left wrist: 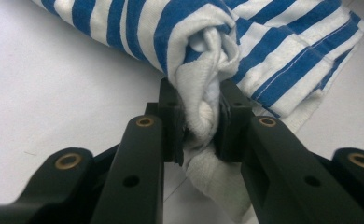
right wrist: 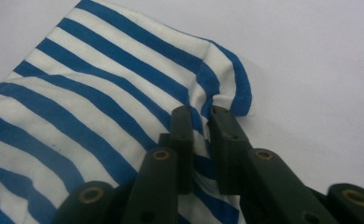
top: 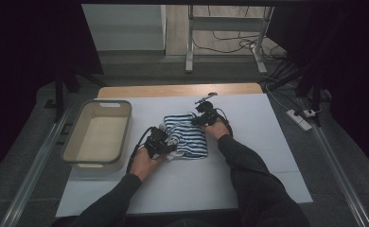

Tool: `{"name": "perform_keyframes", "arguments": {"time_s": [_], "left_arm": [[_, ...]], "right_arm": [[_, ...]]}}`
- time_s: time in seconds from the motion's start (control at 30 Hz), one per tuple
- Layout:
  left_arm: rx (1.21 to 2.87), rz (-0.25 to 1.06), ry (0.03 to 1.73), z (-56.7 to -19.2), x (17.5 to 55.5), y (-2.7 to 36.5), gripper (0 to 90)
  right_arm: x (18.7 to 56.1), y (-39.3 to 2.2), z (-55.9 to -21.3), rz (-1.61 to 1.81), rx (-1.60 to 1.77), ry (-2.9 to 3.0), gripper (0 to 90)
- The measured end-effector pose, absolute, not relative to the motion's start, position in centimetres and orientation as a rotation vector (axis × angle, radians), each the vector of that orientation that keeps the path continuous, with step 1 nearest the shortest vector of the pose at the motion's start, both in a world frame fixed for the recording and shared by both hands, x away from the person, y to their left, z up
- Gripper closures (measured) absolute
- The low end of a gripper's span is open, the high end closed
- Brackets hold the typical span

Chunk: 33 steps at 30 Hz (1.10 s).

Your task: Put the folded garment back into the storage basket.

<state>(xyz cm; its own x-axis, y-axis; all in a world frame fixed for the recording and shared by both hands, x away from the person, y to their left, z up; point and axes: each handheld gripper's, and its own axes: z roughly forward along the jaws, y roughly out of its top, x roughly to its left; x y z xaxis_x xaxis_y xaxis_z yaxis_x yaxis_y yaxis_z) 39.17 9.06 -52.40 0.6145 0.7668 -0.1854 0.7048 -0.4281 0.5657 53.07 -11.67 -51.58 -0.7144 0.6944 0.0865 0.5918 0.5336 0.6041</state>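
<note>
Folding of blue-and-white striped knit cloth point(top: 187, 135) under way, judged partly done: cloth lies bunched in a rough rectangle on the white worktop point(top: 249, 179), just right of the beige plastic tub point(top: 97, 135), which stands empty. Left tongs point(left wrist: 202, 122) closed tight on a rolled wad at the cloth edge nearest the tub. Right tongs point(right wrist: 202, 122) pinched shut on the corner farthest from the tub. Left to do, probably: finish fold, move cloth into tub.
</note>
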Motion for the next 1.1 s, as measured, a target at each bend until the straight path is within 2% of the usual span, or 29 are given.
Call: {"name": "perform_keyframes", "arguments": {"time_s": [0.43,1.1], "left_arm": [[2.192,0.068,1.160,-52.2,39.5,9.6,76.9],[2.086,0.071,1.151,-49.1,38.8,10.9,77.6]], "right_arm": [[52.9,-12.0,-51.0,0.951,1.107,2.611,83.0],[51.8,-13.3,-46.1,1.104,1.049,2.562,83.7]]}}
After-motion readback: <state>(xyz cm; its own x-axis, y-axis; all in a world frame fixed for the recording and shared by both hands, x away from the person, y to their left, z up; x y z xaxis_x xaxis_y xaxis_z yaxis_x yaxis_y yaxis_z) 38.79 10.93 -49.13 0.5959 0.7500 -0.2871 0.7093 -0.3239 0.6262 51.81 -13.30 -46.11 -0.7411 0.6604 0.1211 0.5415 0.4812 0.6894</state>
